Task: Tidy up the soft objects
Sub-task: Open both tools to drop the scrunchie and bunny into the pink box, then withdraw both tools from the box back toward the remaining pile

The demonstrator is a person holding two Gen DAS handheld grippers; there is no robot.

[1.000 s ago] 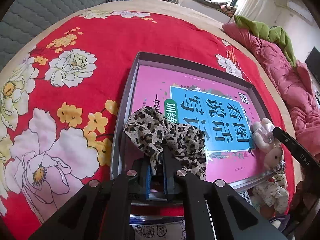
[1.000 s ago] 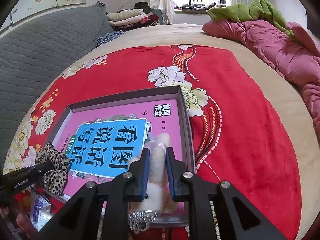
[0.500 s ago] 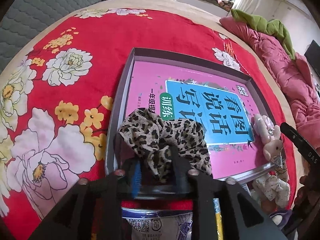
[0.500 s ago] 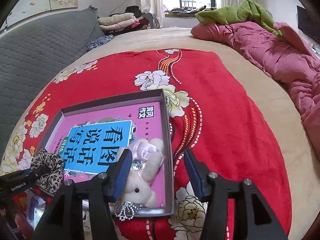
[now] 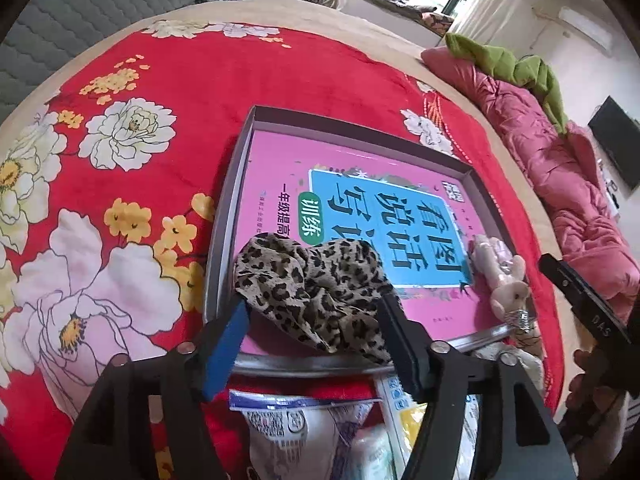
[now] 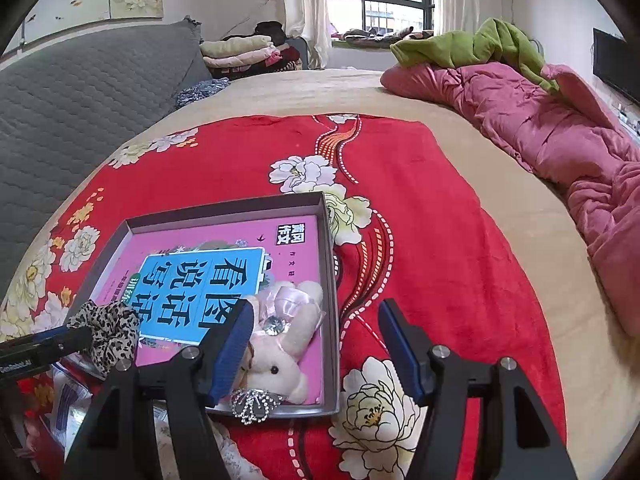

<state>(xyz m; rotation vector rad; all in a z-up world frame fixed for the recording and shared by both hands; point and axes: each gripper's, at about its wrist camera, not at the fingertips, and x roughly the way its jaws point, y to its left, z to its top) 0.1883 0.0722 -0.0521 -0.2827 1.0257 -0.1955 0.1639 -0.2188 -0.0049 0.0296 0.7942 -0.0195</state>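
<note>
A shallow grey tray (image 5: pixel 228 216) is lying on a red floral blanket (image 5: pixel 120 184) spread over the bed. A pink book with a blue title panel (image 5: pixel 360 208) is covering the tray floor. Two soft objects are resting on the book, inside the tray: a leopard-print scrunchie (image 5: pixel 316 292) at the near left corner and a pink plush rabbit (image 6: pixel 280 344) at the near right corner (its silver crown charm (image 6: pixel 254 402) is hanging over the tray's near rim).

The left gripper (image 5: pixel 312 344) is standing wide open, its jaws having just been opening. The scrunchie is lying between the fingers; whether the cloth is brushing them cannot be told, but the pads are not pressing on it.

The right gripper (image 6: pixel 316 352) is likewise wide open, its jaws having just been opening. Its left finger (image 6: pixel 232 352) is standing in front of the rabbit's side, while its right finger (image 6: pixel 400 352) is standing over the blanket outside the tray wall. The rabbit is lying free.

Printed packets (image 5: pixel 280 428) are lying below the tray's near edge.
</note>
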